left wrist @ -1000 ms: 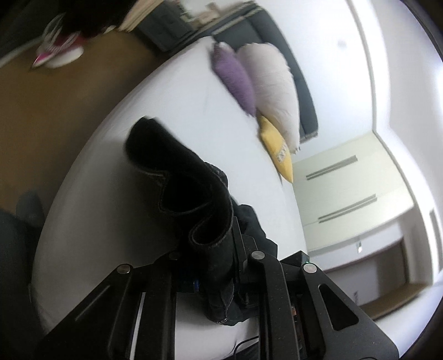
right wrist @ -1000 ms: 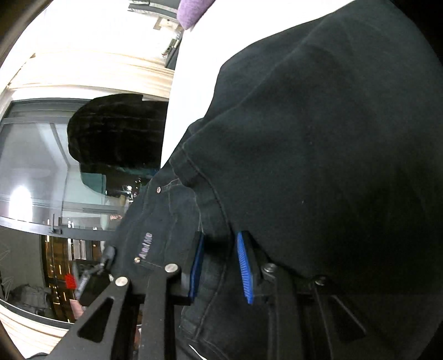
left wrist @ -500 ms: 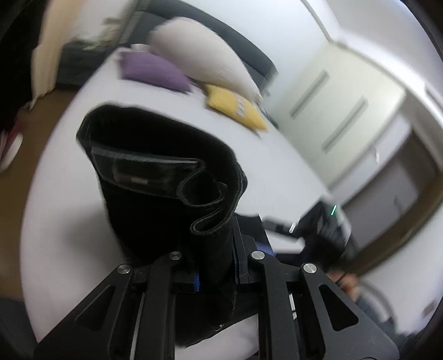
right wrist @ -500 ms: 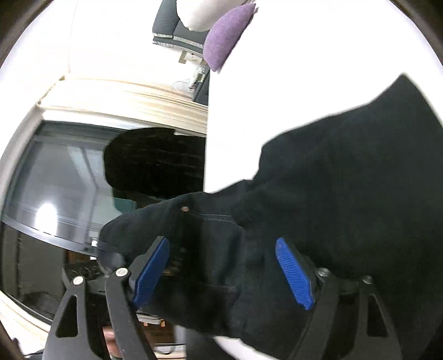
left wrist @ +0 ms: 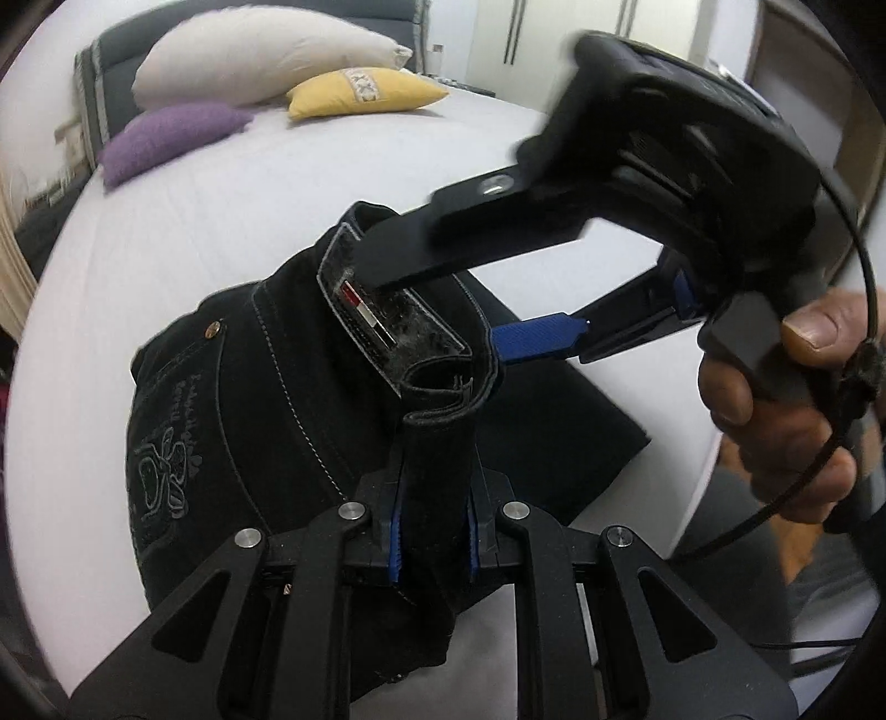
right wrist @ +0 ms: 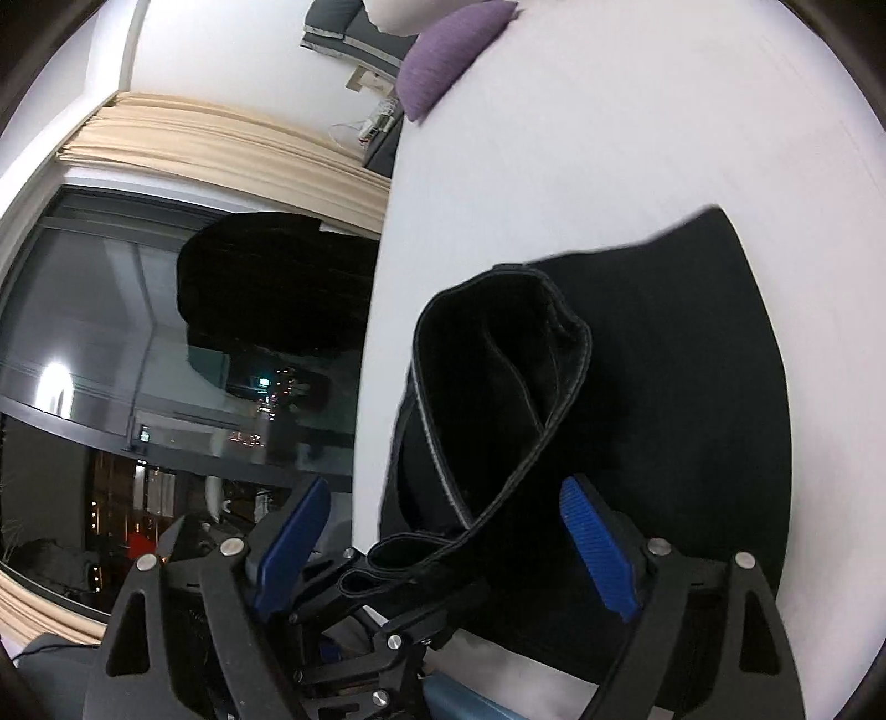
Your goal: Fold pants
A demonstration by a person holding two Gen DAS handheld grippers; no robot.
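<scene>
A white bed (left wrist: pixel 232 221) with pillows (left wrist: pixel 260 50) at its head carries the black pants (left wrist: pixel 266 399). The left gripper (left wrist: pixel 432 545) is clenched on the waistband; the right gripper (right wrist: pixel 443 545) has just spread wide, cloth between its pads untouched. One pinch alone could let the fold sag or slide apart. The legs run out of view.

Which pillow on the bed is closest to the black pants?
The purple pillow. It lies lowest and furthest left of the three, nearest the black pants; the yellow pillow and big white pillow sit further back.
</scene>
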